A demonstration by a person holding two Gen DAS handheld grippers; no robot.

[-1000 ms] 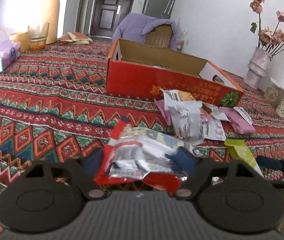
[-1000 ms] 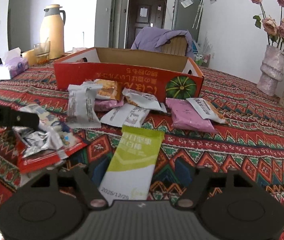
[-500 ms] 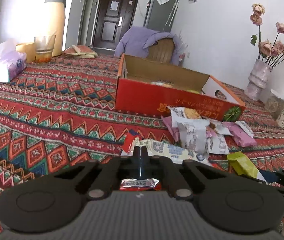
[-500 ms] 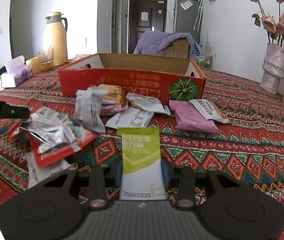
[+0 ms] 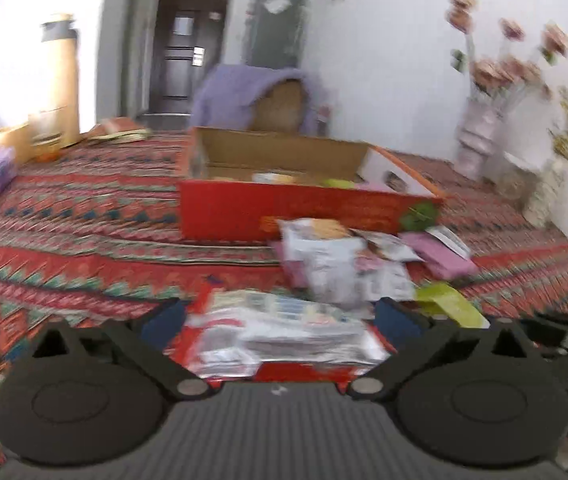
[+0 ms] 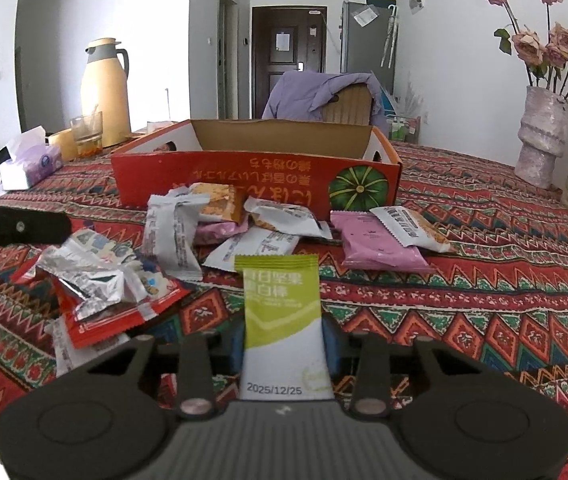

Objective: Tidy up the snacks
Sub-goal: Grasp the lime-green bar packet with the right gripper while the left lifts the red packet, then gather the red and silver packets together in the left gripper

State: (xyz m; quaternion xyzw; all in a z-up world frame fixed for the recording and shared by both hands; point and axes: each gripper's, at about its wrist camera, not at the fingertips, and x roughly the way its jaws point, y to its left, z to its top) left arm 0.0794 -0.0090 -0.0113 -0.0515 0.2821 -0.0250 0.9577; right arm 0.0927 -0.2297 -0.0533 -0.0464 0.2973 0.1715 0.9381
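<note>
1. Right gripper (image 6: 284, 344): jaws narrowed onto the green snack bar (image 6: 282, 304), pads pressing both edges so it stands clear of the tablecloth (image 6: 483, 300), presumably for transfer.
2. Left gripper (image 5: 280, 320): jaws have just been opening, now fully spread; the red-and-silver packets (image 5: 284, 340) lie between them, ungripped.
3. Loose snack packets (image 6: 244, 224) lie just before the red cardboard box (image 6: 224, 176).
4. The box holds a few items; identity unclear.

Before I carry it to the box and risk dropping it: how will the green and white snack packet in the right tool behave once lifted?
The green and white packet probably stays fairly stiff: it stands straight out past the right tool without drooping. It looks light, being flat and thin. Its glossy film may be slippery, so it could slide.
</note>
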